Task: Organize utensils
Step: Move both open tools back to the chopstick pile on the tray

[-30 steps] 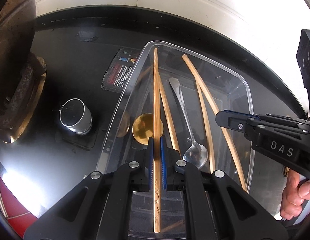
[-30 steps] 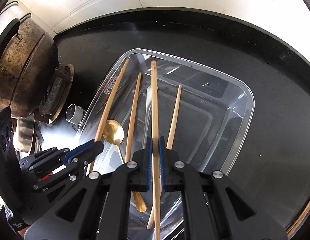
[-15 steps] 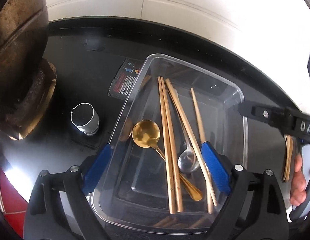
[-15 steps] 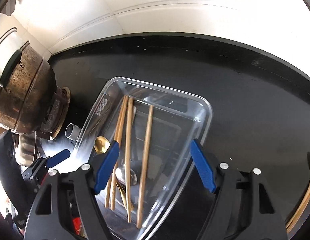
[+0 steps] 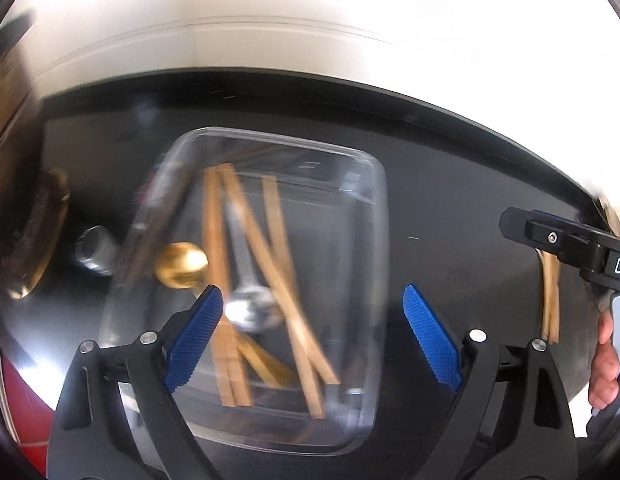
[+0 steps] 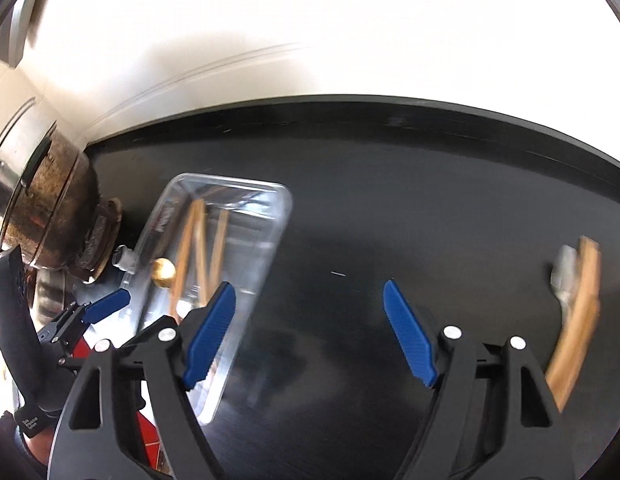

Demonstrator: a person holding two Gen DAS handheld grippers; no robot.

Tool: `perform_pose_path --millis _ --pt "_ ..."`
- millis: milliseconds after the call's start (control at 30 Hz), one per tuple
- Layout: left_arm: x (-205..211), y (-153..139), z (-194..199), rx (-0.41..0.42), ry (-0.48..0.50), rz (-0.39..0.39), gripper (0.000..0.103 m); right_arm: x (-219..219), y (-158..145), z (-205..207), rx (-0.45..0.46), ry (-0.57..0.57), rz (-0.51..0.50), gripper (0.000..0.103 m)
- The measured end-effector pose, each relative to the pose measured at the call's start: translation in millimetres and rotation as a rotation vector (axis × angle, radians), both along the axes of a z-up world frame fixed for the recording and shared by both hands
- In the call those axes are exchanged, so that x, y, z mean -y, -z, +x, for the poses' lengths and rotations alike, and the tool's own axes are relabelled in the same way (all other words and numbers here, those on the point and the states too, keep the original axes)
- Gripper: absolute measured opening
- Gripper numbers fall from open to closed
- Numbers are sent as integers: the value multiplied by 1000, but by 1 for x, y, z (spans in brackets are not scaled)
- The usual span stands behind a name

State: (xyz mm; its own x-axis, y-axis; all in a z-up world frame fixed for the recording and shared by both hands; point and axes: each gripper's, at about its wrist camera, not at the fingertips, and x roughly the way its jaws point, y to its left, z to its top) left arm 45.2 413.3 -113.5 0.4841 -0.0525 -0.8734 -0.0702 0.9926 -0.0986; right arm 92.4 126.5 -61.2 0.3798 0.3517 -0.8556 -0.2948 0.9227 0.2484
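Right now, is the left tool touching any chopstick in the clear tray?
Apart. The left wrist view shows the left tool wide open above the clear tray, nothing between its blue pads; the chopsticks lie loose inside.

We see our left tongs (image 5: 312, 336) open and empty above a clear tray (image 5: 376, 240) on the black table (image 5: 450, 184). Chopsticks (image 5: 219, 248), a gold spoon (image 5: 181, 264) and a silver spoon (image 5: 249, 308) lie inside.

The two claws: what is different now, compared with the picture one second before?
Both the left claw and right claw let go of one wooden chopstick each; their jaws have just opened and are empty. Both pulled back from the clear plastic tray, toward the right. The chopsticks and spoons stayed in it.
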Motion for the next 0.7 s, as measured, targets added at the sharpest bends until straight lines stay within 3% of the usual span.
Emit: perform_pose_path --millis 400,700 --pt "169 -4 17 17 272 9 89 212 -6 -43 38 281 -74 74" --pt "259 7 10 2 387 12 89 298 2 -72 28 376 -86 74"
